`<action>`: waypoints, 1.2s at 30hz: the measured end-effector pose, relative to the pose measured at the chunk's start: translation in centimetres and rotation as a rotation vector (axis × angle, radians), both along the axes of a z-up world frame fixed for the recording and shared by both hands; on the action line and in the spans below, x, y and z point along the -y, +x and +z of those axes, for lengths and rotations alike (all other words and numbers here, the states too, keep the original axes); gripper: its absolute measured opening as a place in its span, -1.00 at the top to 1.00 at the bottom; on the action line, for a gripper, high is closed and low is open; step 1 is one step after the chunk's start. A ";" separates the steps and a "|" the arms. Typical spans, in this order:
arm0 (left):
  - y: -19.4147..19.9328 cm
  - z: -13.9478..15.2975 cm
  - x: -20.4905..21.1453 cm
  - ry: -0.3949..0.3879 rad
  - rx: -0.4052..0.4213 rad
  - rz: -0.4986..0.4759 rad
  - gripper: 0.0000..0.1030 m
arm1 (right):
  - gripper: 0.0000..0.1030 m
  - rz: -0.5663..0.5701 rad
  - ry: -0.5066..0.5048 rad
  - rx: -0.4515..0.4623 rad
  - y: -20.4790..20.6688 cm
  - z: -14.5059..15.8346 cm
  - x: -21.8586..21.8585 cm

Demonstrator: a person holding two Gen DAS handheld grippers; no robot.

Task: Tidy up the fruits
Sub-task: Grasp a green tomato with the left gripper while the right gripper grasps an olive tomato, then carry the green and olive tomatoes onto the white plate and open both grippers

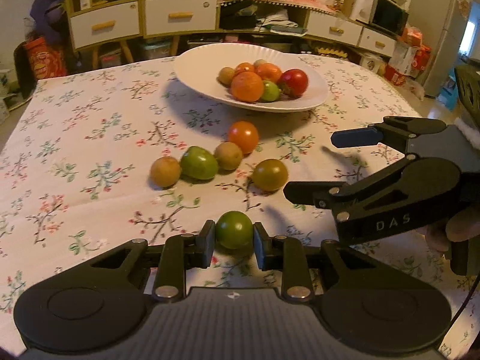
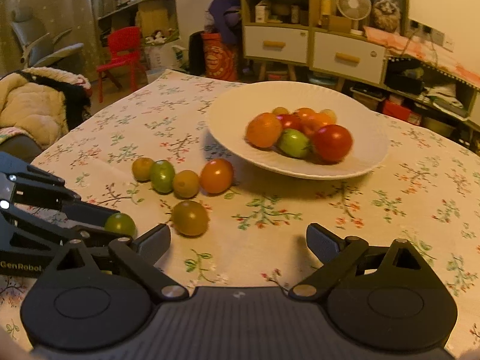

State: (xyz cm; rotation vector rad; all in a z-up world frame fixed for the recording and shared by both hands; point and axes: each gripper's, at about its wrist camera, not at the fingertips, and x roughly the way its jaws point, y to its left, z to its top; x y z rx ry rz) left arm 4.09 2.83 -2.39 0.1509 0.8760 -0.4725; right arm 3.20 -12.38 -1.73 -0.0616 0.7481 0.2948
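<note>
- Left gripper (image 1: 234, 241) has its jaws closed on a small green fruit (image 1: 234, 229), pads touching both sides; fruit sits low, at or just above the floral cloth of the counter (image 1: 90, 138), can't tell which.
- Right gripper (image 2: 238, 241) has jaws spread wide with nothing between them, hovering over the cloth near the loose fruit.
- In the left view the right gripper comes in from the right side, pointing left.
- Loose fruit on the counter: a tan one (image 1: 165, 171), a green one (image 1: 199, 162) touching it, another tan one (image 1: 228, 155), an orange one (image 1: 243, 136) just behind, and an olive-brown one (image 1: 270, 175) a bit apart, nearest the grippers.
- White plate (image 1: 198, 69) sits beyond the loose group, holding a pile of orange, red, green and tan fruit.
- Cabinet with white drawers (image 1: 180, 15) stands behind the counter.
</note>
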 end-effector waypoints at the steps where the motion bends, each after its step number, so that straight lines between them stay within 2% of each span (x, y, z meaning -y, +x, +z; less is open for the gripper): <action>1: 0.0 0.1 -0.1 0.007 -0.001 0.005 0.64 | -0.82 0.012 -0.001 0.000 0.1 -0.1 -0.2; 5: 0.1 0.1 -0.6 0.014 -0.011 0.022 0.64 | -0.59 0.048 -0.009 -0.011 0.2 -0.4 -1.0; 12: 0.2 0.0 -0.9 0.021 -0.023 0.030 0.64 | -0.31 0.085 -0.022 0.002 0.6 -0.5 -2.0; 14: 0.1 0.0 -0.9 0.021 -0.023 0.028 0.64 | -0.10 0.098 -0.018 0.000 0.7 -0.5 -2.3; 25: 0.1 -0.1 -0.9 0.020 -0.023 0.028 0.64 | 0.43 0.126 -0.015 0.004 0.9 -0.5 -2.4; 36: 0.3 -0.1 -1.0 0.015 -0.010 0.032 0.64 | 0.47 0.127 -0.002 -0.001 0.9 -0.1 -2.1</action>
